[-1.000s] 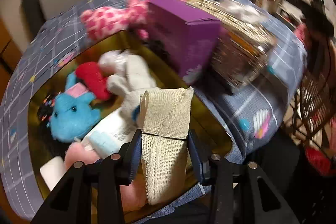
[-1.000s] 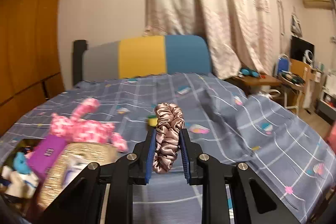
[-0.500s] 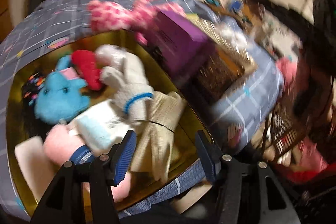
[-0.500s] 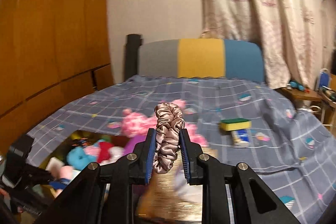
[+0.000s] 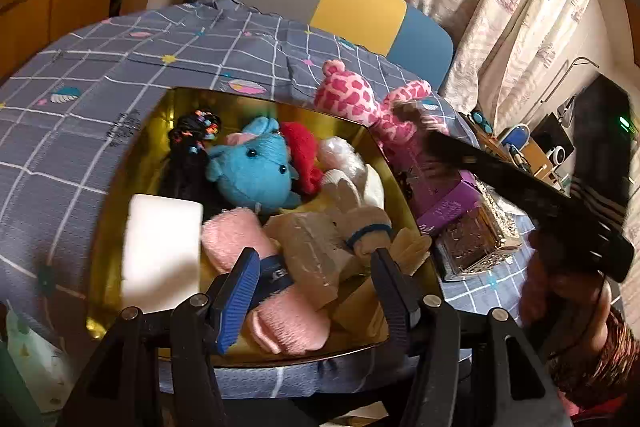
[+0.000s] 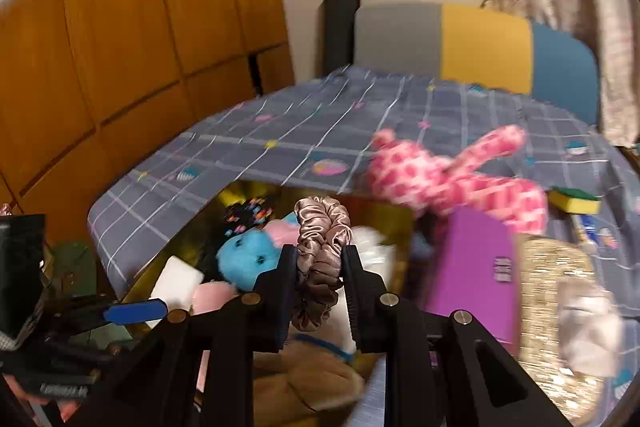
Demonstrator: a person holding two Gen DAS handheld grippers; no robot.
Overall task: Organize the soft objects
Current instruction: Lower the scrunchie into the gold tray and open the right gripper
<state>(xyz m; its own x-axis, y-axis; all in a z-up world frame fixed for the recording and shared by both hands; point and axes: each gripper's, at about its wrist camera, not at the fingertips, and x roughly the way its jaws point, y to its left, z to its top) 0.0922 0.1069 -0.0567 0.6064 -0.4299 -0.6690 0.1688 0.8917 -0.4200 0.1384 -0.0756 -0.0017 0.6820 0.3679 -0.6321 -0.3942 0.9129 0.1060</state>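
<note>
Left wrist view: the left gripper hangs with fingers spread and nothing between them above the gold tray of soft toys — a beige bandage roll lies inside, by the tray's right rim. Right wrist view: the right gripper pinches a mauve satin scrunchie above that tray.

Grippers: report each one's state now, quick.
Left gripper: open, jaws just widened, holding nothing, above the gold box.
Right gripper: shut on the satin scrunchie.
</note>
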